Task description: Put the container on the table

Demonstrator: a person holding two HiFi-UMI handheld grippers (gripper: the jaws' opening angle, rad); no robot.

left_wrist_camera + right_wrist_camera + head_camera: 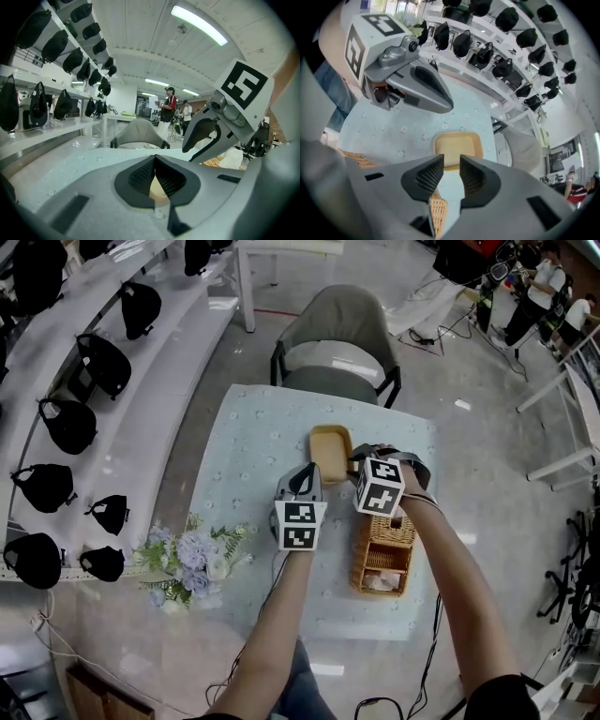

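Note:
The container (pixel 330 452), a shallow tan tray, lies flat on the pale blue tablecloth (pixel 253 456) at the far middle of the table. My right gripper (pixel 451 161) hovers above its near edge, jaws open, with nothing between them; the container (pixel 457 144) shows just beyond the tips. In the head view the right gripper (pixel 362 461) is at the container's right side. My left gripper (pixel 305 480) is at the container's near left, apart from it. Its tips (pixel 154 159) meet, shut on nothing, and a tan patch (pixel 157 190) shows below them.
A wicker basket (pixel 382 554) with white paper inside stands on the table to the right, under my right forearm. A bunch of pale flowers (pixel 192 559) lies at the table's left edge. A grey chair (pixel 336 343) faces the far side. Shelves of black bags (pixel 89 381) run along the left.

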